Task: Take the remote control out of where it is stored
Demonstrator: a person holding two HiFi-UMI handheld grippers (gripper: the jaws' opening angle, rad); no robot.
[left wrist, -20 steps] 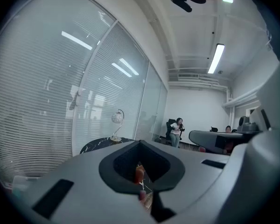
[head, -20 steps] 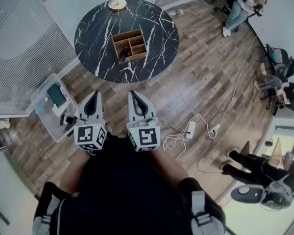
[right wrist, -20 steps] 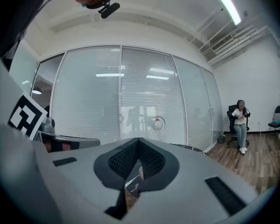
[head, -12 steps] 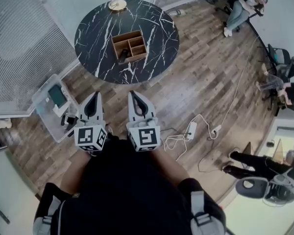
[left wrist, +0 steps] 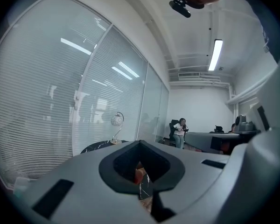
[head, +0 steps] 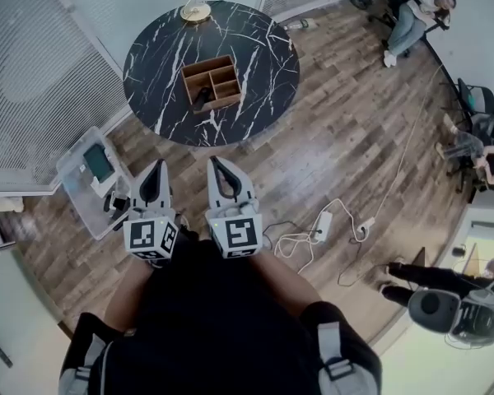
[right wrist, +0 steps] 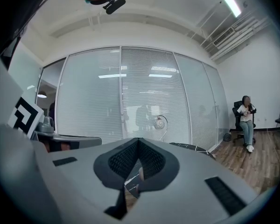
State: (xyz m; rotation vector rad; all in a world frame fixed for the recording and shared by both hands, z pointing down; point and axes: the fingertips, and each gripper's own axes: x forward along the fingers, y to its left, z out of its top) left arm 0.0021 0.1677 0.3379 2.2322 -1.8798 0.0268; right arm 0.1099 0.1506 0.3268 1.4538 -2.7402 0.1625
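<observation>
Remote control (head: 202,97): from the head view it is only a small dark shape, its outline and buttons too small to read. It lies in the near-left compartment of the wooden organizer (head: 222,72). The organizer sits about mid-top on the round black marble table (head: 156,48).

Both gripper views: each gripper's own jaws block the organizer, and only a sliver of table edge shows past them.

Left gripper (head: 157,165) and right gripper (head: 215,162) are side by side over the wood floor (head: 329,138), well apart from the table. Each has its jaws pressed together, with nothing between.

The person's torso fills the bottom of the head view.
</observation>
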